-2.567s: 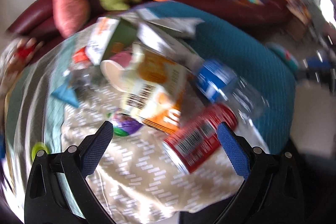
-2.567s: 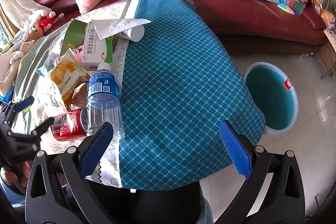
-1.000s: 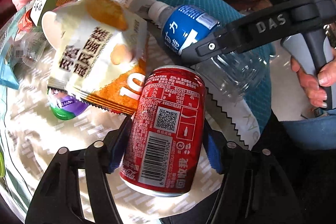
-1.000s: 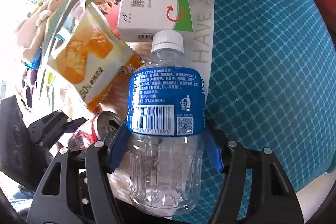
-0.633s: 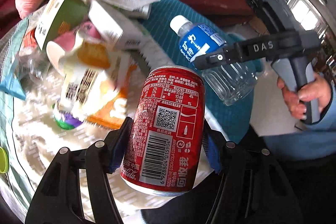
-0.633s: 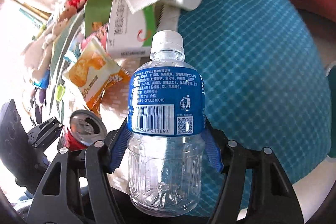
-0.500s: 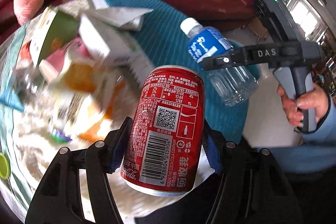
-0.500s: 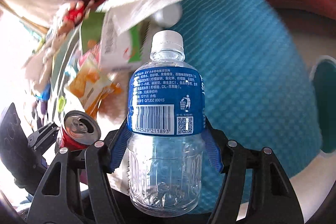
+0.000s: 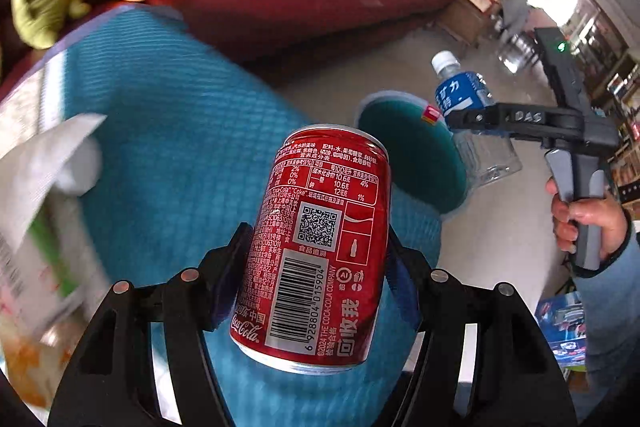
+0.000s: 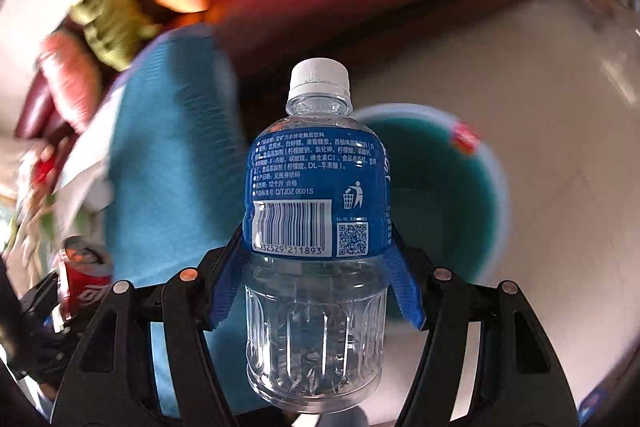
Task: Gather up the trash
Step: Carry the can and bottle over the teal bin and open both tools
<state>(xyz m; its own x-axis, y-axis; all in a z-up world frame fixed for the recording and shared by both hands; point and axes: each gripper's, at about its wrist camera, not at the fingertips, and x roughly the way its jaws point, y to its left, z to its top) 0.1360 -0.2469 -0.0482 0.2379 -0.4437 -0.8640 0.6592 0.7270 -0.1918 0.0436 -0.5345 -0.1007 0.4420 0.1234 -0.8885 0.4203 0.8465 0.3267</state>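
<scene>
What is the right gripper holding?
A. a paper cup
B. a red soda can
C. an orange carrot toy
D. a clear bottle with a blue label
D: the right gripper has its blue pads pressed on both sides of the clear bottle, which has a blue label and a white cap.

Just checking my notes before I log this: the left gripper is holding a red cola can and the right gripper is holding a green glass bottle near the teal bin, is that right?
Not quite. The right gripper holds a clear plastic bottle with a blue label and white cap, not a green glass one; the right wrist view shows it plainly. The rest stands: the left gripper holds the red cola can, and the teal bin is close by.
</scene>
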